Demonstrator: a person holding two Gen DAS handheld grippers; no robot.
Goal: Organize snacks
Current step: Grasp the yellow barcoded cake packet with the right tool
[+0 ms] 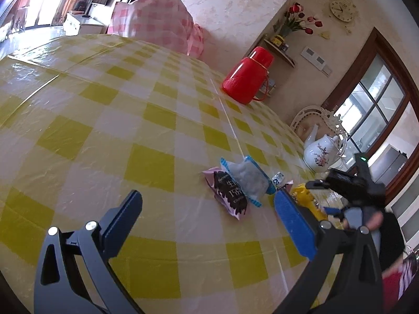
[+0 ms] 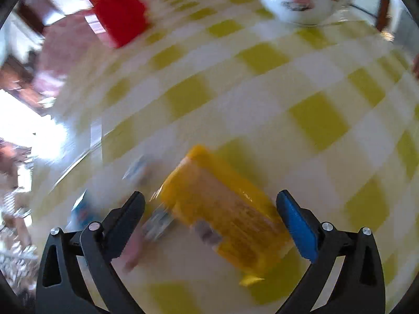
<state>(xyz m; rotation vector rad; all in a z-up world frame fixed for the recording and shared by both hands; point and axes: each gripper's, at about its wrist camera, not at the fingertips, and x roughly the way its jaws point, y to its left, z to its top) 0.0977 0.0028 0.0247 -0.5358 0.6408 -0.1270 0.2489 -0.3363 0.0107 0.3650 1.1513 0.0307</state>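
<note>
Several snack packets lie on the yellow checked tablecloth (image 1: 104,130). A pink and dark chocolate packet (image 1: 230,198) sits partly under a clear packet with blue edges (image 1: 248,180), with a small blue and white packet (image 1: 278,178) just beyond. My left gripper (image 1: 208,196) hovers open and empty before them. In the blurred right wrist view, a yellow packet (image 2: 222,219) lies on the cloth between the wide jaws of my right gripper (image 2: 209,196). A gap shows at the left finger. The same yellow packet (image 1: 303,196) peeks out behind my left gripper's blue pad (image 1: 293,225).
A red thermos (image 1: 248,76) stands at the table's far side. A white flowered teapot (image 1: 320,154) sits on a glass tray at the right. A pink checked cover (image 1: 157,23) drapes a chair beyond the table. Blurred blue and pink packets (image 2: 138,167) lie left of the yellow one.
</note>
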